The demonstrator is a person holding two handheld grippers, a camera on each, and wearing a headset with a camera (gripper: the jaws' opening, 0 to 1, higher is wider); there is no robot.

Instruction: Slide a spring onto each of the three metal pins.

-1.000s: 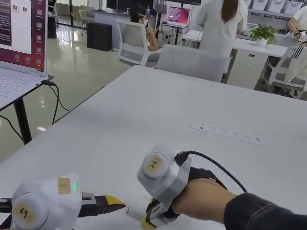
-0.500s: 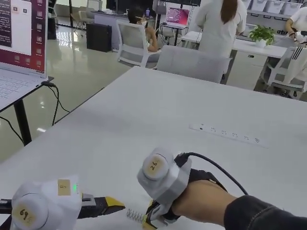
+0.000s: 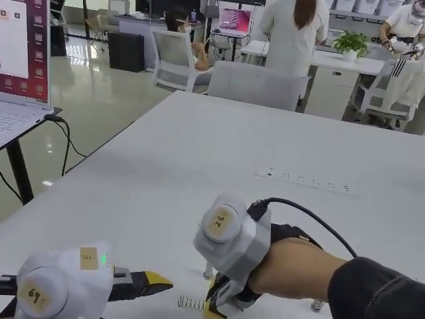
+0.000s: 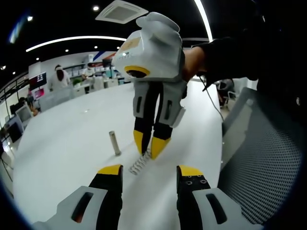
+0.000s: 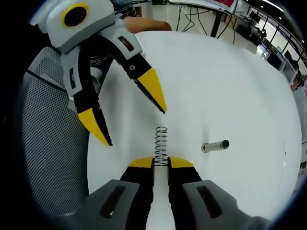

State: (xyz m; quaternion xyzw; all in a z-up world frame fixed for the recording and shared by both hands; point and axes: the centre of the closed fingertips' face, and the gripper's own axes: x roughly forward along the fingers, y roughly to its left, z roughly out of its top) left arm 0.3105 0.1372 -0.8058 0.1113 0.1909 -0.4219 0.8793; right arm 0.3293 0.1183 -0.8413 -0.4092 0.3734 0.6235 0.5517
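My right gripper is shut on the lower end of a thin wire spring, which sticks out ahead of its yellow tips just above the white table. A short metal pin stands to one side, bare. In the left gripper view the right gripper comes down from above with the spring in its tips, beside the pin. My left gripper is open, its jaws wide apart just short of the spring. In the head view the spring lies between the left gripper and the right gripper.
The white table stretches away, with a flush power strip at the far right. Another small metal piece stands by the sleeve. A laptop sits on a stand to the left. A mesh chair is close to the table edge.
The head camera has shifted a little. The right gripper has lifted slightly with the spring, and a pin now shows behind it. The left gripper has stayed put.
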